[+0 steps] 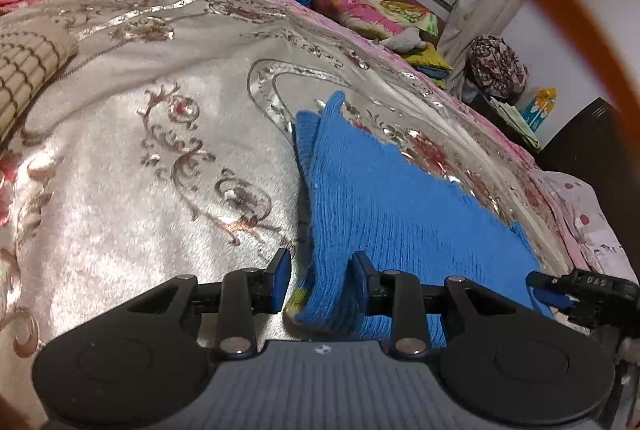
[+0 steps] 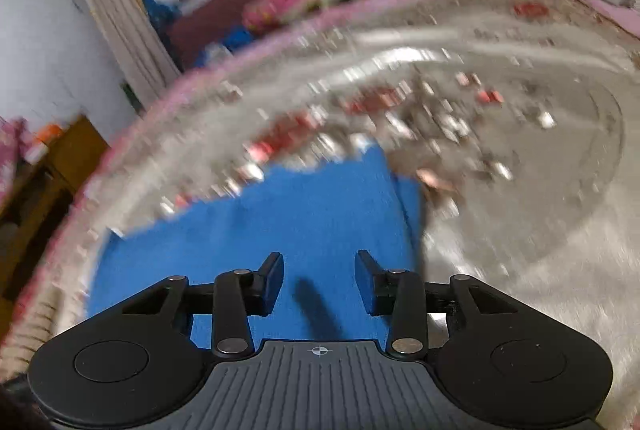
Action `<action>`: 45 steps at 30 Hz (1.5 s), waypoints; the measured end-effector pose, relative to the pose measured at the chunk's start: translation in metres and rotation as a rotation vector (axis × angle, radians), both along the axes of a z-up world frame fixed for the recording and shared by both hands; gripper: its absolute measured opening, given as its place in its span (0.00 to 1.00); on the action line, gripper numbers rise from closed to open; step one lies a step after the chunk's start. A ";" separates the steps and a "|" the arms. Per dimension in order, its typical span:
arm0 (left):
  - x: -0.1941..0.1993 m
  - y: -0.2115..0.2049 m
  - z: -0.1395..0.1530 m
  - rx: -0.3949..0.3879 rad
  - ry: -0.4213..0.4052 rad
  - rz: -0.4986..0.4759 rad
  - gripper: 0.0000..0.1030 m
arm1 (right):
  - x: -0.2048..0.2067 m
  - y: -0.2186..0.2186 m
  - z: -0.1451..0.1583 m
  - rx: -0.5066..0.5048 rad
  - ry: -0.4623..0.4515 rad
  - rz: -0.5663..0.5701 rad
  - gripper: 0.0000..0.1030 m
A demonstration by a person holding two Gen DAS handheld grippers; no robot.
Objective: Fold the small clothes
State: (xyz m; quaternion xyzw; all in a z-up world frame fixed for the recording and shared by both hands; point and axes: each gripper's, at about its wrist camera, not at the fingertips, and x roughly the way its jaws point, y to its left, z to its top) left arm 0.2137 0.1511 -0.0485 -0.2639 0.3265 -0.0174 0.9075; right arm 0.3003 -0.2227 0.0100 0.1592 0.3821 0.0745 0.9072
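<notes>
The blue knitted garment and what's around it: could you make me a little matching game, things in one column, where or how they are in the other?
Things:
1. blue knitted garment
2. left gripper
3. right gripper
4. checked beige cloth

Descriptions:
A. jaws apart, over the flat middle of the blue knit
B. lying apart at the far left of the bed
C. spread on the shiny floral bedspread
D. jaws apart either side of the garment's folded edge

Pairs: 1-C, 2-D, 3-A, 4-B
</notes>
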 end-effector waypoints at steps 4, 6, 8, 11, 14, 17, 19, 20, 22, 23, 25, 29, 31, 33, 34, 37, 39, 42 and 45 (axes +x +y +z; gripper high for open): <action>-0.004 -0.002 0.003 0.033 -0.012 0.001 0.36 | -0.004 -0.001 -0.001 0.007 -0.003 -0.027 0.36; -0.004 -0.003 0.006 0.047 -0.022 -0.005 0.36 | -0.009 -0.002 0.005 0.021 -0.022 -0.028 0.38; -0.003 -0.005 0.006 0.059 -0.020 -0.014 0.36 | -0.013 -0.002 0.008 0.016 -0.044 -0.024 0.38; -0.003 -0.003 0.004 0.055 -0.013 -0.013 0.36 | -0.011 -0.003 -0.002 -0.017 0.001 -0.031 0.38; -0.005 -0.004 0.006 0.062 -0.022 -0.008 0.36 | -0.017 -0.006 -0.001 0.015 -0.017 -0.048 0.38; -0.004 -0.006 0.005 0.059 -0.016 -0.018 0.36 | -0.024 -0.009 0.003 0.028 -0.045 -0.048 0.38; -0.005 -0.006 0.003 0.047 -0.011 -0.014 0.36 | -0.021 -0.010 -0.004 -0.017 -0.016 -0.051 0.38; -0.005 -0.005 0.003 0.045 -0.011 -0.012 0.36 | -0.018 -0.012 -0.008 -0.025 0.016 -0.061 0.38; -0.007 -0.005 0.004 0.040 -0.011 -0.003 0.36 | -0.018 -0.018 -0.009 0.006 0.026 -0.076 0.38; -0.008 -0.004 0.005 0.033 -0.009 0.006 0.36 | -0.020 -0.020 -0.006 0.019 0.016 -0.079 0.38; -0.011 -0.002 0.006 0.014 -0.006 0.021 0.36 | -0.023 -0.019 -0.001 0.023 0.001 -0.071 0.38; -0.019 0.001 0.004 -0.030 0.001 0.046 0.36 | -0.024 -0.003 0.011 -0.007 -0.024 -0.025 0.41; -0.020 0.000 0.003 -0.016 0.009 0.045 0.36 | -0.023 0.014 0.018 -0.012 -0.040 0.017 0.41; -0.021 -0.001 0.003 -0.002 0.006 0.037 0.36 | -0.020 0.032 0.023 -0.020 -0.044 0.067 0.40; -0.021 -0.001 0.003 0.005 0.003 0.032 0.36 | -0.019 0.040 0.025 -0.022 -0.044 0.083 0.40; -0.021 0.000 0.004 0.012 0.000 0.026 0.36 | -0.018 0.054 0.027 -0.017 -0.039 0.120 0.40; -0.022 0.002 0.004 0.016 -0.004 0.021 0.36 | -0.019 0.061 0.028 -0.040 -0.031 0.123 0.40; -0.022 0.003 0.005 0.019 -0.002 0.013 0.37 | -0.019 0.068 0.028 -0.054 -0.016 0.137 0.40; -0.023 0.002 0.004 0.009 -0.001 0.004 0.37 | -0.019 0.071 0.027 -0.042 -0.002 0.142 0.40</action>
